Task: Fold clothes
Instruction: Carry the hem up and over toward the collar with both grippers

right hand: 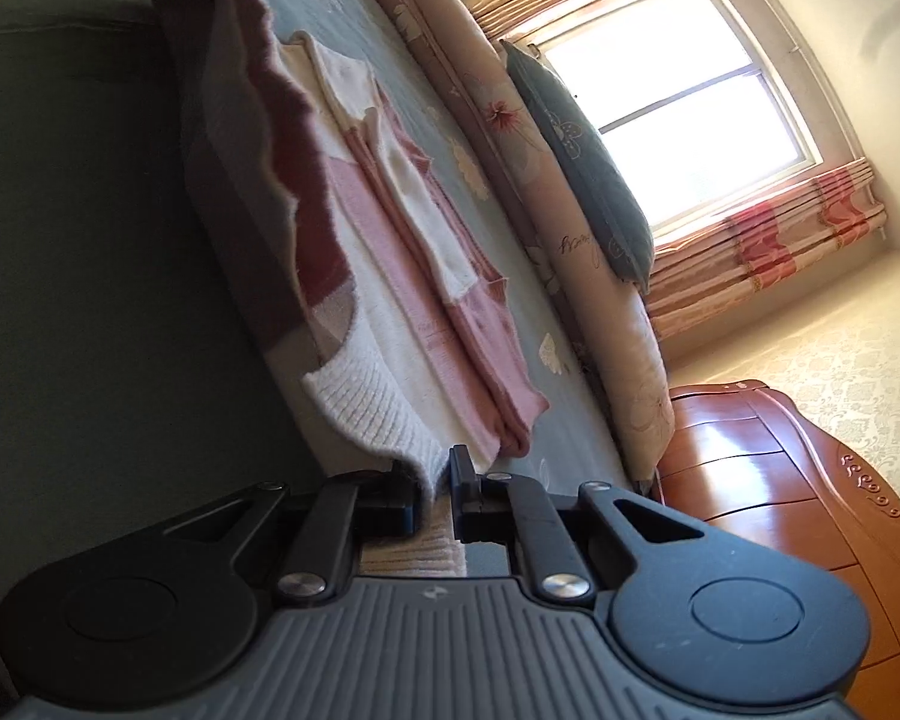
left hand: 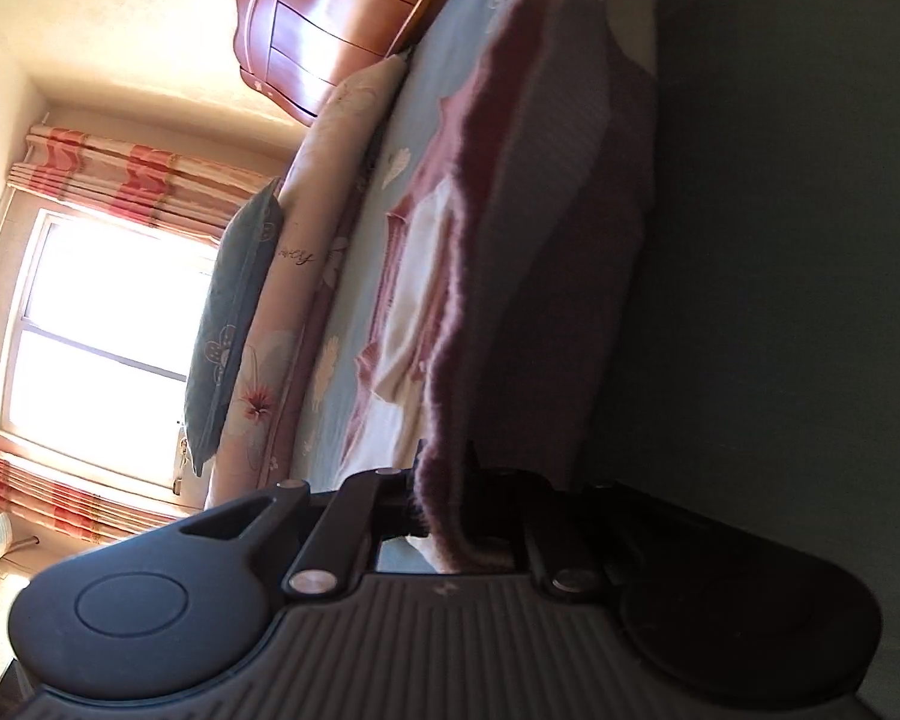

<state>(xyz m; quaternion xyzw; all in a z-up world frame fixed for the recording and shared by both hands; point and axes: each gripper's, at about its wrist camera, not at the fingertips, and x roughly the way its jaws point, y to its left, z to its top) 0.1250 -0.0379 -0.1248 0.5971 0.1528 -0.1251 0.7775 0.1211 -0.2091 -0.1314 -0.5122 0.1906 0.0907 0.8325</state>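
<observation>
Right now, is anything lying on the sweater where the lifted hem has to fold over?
Nothing visible does. Both grippers, left and right, grip the pink-and-cream knit sweater's hem; its flat part on the blue bedsheet is bare.

- Not much to read here. The only writing is a dark cursive word printed on the long floral pillow, which lies along the head of the bed.
- It's too small and slanted to make out in either wrist view.
- A tiny pale emblem sits on each gripper body. It's a mark, not letters.
</observation>
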